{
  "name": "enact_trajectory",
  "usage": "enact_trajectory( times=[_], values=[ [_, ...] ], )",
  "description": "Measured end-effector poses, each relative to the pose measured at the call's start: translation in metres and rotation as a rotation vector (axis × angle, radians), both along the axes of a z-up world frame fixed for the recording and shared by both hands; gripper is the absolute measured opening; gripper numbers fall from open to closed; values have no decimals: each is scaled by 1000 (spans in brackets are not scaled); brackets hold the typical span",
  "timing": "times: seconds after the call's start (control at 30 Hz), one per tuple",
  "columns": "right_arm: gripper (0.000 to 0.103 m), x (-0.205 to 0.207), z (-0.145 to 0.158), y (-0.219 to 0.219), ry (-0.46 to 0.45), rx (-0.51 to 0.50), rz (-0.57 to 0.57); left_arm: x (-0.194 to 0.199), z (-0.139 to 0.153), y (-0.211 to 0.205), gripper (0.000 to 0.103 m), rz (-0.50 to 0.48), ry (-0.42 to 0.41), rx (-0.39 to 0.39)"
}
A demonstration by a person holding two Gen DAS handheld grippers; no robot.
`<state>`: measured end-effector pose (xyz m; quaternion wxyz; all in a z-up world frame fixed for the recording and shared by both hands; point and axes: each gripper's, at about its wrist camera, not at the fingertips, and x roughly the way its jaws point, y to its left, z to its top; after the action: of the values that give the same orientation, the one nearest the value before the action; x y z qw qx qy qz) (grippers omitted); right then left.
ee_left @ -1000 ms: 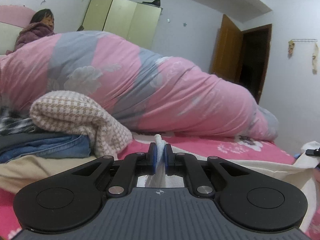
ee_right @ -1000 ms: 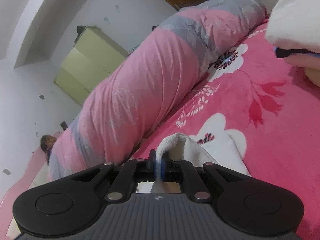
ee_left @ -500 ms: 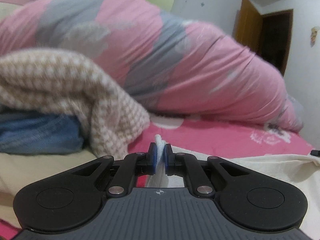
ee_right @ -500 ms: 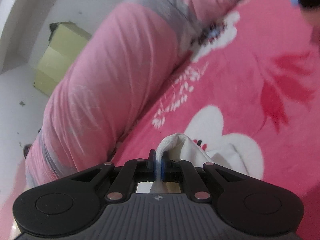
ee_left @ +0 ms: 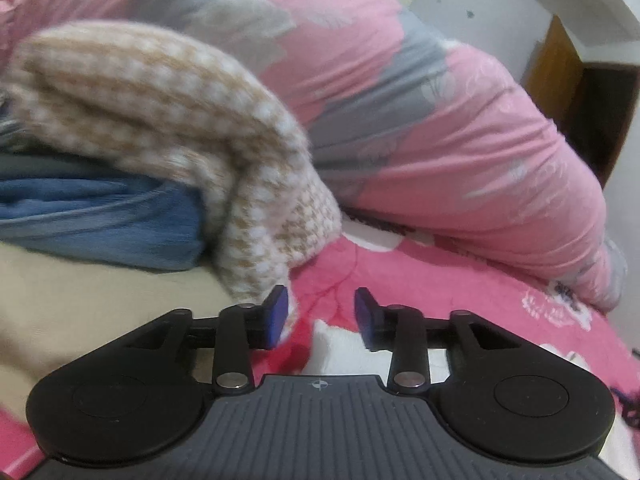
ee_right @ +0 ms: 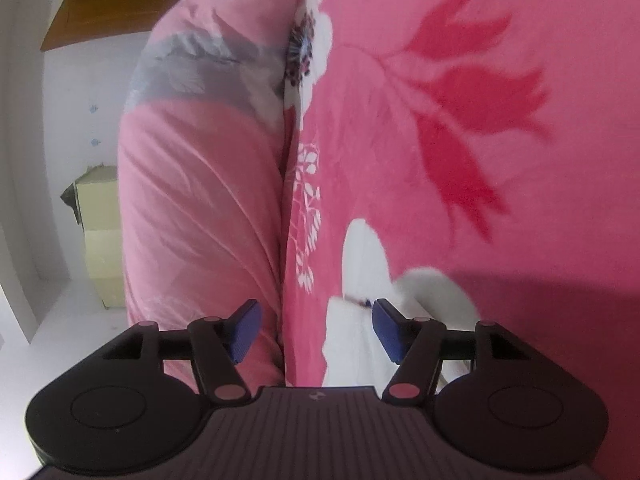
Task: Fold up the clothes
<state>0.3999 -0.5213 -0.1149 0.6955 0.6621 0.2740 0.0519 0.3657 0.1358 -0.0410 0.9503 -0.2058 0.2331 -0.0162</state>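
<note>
A: Two grippers, both let go. The left gripper (ee_left: 320, 318) has just been opening its jaws; they stand apart, and the white cloth (ee_left: 340, 344) lies low between them, touched by neither pad. The right gripper (ee_right: 316, 330) has also just been opening, wider, with the cloth's edge (ee_right: 352, 344) under its right finger and nothing pinched.

B: So where is the garment?

A: Down on the pink blanket (ee_right: 440, 160), near both grippers. I judge one fold has just been laid.

B: What's already done?

A: Far left there is a pile: a checked knit (ee_left: 160, 120) on top of jeans (ee_left: 100, 224). The rolled duvet (ee_left: 460, 152) lies beyond.

B: And left to do?

A: Probably another fold, then onto the pile. How neatly the cloth lies I cannot tell; most of it is hidden.
</note>
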Motion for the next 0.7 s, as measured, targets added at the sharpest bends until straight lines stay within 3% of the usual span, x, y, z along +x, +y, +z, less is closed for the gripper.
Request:
enact_trajectory(
  times=[0.2,0.33,0.4,0.57,0.7],
  values=[
    [65,-95,45,-7,3,-157,77,-80,39,21,45,-15,12,-22],
    [65,-169,53,6,53,-223,151,-143,45,19,47,-76,89,-42],
    [65,-190,50,16,87,-240,180,-169,38,14,47,-120,140,-89],
    [63,-209,22,33,132,-207,198,-212,-8,-7,47,-180,235,-306],
    [57,-206,4,38,139,-170,162,-206,-47,-16,47,-89,273,-451]
  ],
)
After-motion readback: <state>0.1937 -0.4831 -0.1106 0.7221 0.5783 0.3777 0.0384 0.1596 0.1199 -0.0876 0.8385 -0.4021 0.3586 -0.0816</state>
